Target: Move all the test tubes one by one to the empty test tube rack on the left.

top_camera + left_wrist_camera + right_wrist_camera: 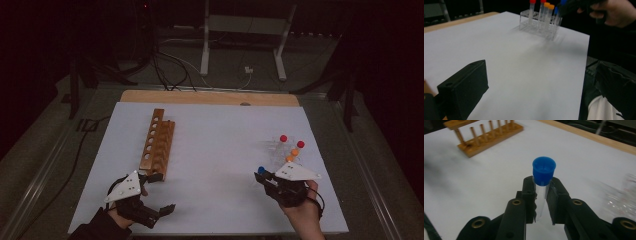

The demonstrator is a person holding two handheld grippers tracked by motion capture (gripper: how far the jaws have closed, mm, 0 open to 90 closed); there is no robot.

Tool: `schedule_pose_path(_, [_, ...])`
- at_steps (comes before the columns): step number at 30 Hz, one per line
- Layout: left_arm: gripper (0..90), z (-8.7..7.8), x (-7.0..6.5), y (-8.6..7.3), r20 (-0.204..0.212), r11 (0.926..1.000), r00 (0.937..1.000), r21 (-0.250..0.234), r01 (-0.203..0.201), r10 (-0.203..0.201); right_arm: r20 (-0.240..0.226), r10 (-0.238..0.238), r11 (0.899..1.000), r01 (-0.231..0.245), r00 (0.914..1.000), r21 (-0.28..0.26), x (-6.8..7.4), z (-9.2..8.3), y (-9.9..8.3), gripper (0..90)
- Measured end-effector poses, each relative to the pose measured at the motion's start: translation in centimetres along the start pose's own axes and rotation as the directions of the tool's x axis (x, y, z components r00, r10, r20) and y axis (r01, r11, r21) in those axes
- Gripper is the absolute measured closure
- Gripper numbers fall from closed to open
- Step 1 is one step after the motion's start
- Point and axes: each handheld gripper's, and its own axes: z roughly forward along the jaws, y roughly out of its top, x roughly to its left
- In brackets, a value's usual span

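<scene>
Your right gripper (541,202) has its fingers clamped on the blue-capped tube (543,176), near the worktop's (220,150) right edge by the clear rack (539,23); left gripper (162,210) looks wide open, holding nothing

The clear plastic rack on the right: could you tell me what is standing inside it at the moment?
The clear rack holds capped tubes: two red, two orange. A blue cap shows at its far end; the tube bottoms are too blurred to tell.
</scene>
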Motion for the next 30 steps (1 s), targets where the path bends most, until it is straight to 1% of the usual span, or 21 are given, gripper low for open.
schedule_pose_path(1, [0.5,0.3,0.1,0.6,0.006,1.0,1.0,-0.006,0.005,-0.005,-0.006,-0.008,1.0,0.008,0.9999,0.004,0.2,0.3,0.1,76.9])
schedule_pose_path(2, [0.5,0.5,0.1,0.9,-0.003,0.9999,0.9999,-0.007,0.01,-0.01,-0.016,-0.014,1.0,0.014,0.9998,0.007,0.5,0.6,0.2,76.9])
schedule_pose_path(3, [0.5,0.5,0.1,0.9,-0.003,0.9999,0.9999,-0.007,0.01,-0.01,-0.031,-0.02,1.0,0.02,0.9993,0.01,0.8,0.9,0.2,76.9])
schedule_pose_path(4, [0.5,0.7,0.1,1.3,0.006,0.9998,0.9999,-0.012,0.015,-0.015,-0.041,-0.028,0.999,0.029,0.9988,0.015,1.1,1.2,0.3,76.9])
schedule_pose_path(5, [0.5,0.9,0.1,1.8,0.002,0.9996,1.0,-0.026,0.009,-0.009,-0.041,-0.028,0.999,0.029,0.9988,0.015,1.1,1.2,0.3,76.9])
schedule_pose_path(6, [0.5,1.2,0.1,2.5,0.016,0.9997,0.9999,-0.026,0.001,-0.001,-0.062,-0.047,0.999,0.048,0.997,0.022,1.8,1.9,0.4,76.9])
schedule_pose_path(7, [0.5,1.5,0.1,2.9,0.02,0.9995,0.9998,-0.03,-0.005,0.005,-0.069,-0.052,0.998,0.054,0.9963,0.027,1.9,2.0,0.4,76.9])
schedule_pose_path(8, [0.5,1.5,0.1,2.9,0.02,0.9995,0.9998,-0.03,-0.005,0.005,-0.076,-0.055,0.998,0.057,0.9956,0.028,2.2,2.3,0.5,76.9])
schedule_pose_path(10, [0.5,2.0,0.0,3.8,0.031,0.9994,0.9994,-0.032,-0.014,0.014,-0.083,-0.059,0.998,0.062,0.9947,0.031,2.4,2.5,0.5,76.9])
schedule_pose_path(11, [0.6,2.3,0.0,4.2,0.036,0.9994,0.9993,-0.035,-0.009,0.01,-0.098,-0.071,0.997,0.075,0.9926,0.036,2.9,2.9,0.6,76.9])
schedule_pose_path(13, [0.5,2.9,0.0,4.8,0.052,0.9994,0.9986,-0.035,-0.009,0.011,-0.105,-0.072,0.997,0.076,0.9918,0.035,3.1,3.0,0.7,76.9])
schedule_pose_path(14, [0.6,3.3,0.0,5.1,0.045,0.9993,0.9989,-0.037,-0.011,0.013,-0.121,-0.088,0.995,0.093,0.9888,0.038,3.5,3.4,0.8,76.9])
schedule_pose_path(17, [0.6,4.2,-0.2,5.8,0.052,0.9994,0.9986,-0.034,-0.007,0.009,-0.134,-0.093,0.994,0.1,0.9865,0.041,3.9,3.6,0.9,76.9])
schedule_pose_path(18, [1.4,4.5,-0.3,6.0,0.053,0.9995,0.9986,-0.031,-0.009,0.01,-0.144,-0.101,0.993,0.108,0.9844,0.039,4.3,3.8,1.0,76.9])
schedule_pose_path(20, [1.4,5.1,-0.5,6.4,0.053,0.9993,0.9984,-0.033,-0.017,0.019,-0.149,-0.102,0.993,0.109,0.9835,0.04,4.4,4.0,1.1,76.9])
schedule_pose_path(21, [3.3,5.5,-0.6,6.6,0.054,0.9994,0.9983,-0.029,-0.02,0.022,-0.156,-0.104,0.993,0.111,0.9823,0.041,4.6,4.2,1.2,76.9])
schedule_pose_path(22, [3.7,5.8,-0.7,6.8,0.061,0.9992,0.9978,-0.032,-0.023,0.025,-0.159,-0.107,0.993,0.115,0.9814,0.041,4.7,4.3,1.2,76.9])
schedule_pose_path(23, [4.1,6.3,-0.9,7.2,0.078,0.9992,0.9966,-0.033,-0.025,0.027,-0.164,-0.108,0.992,0.116,0.9806,0.041,4.8,4.4,1.2,76.9])
schedule_pose_path(26, [5.7,6.9,-1.1,7.5,0.086,0.9989,0.9956,-0.031,-0.036,0.039,-0.169,-0.112,0.992,0.12,0.9792,0.041,5.0,4.5,1.3,76.9])
schedule_pose_path(28, [8.3,7.7,-1.3,7.8,0.096,0.9989,0.9945,-0.027,-0.039,0.041,-0.174,-0.115,0.992,0.123,0.9781,0.039,5.1,4.6,1.4,76.9])
schedule_pose_path(30, [13.4,8.3,-1.4,7.8,0.113,0.9988,0.9927,-0.028,-0.04,0.043,-0.178,-0.117,0.992,0.125,0.977,0.036,5.2,4.6,1.5,76.9])
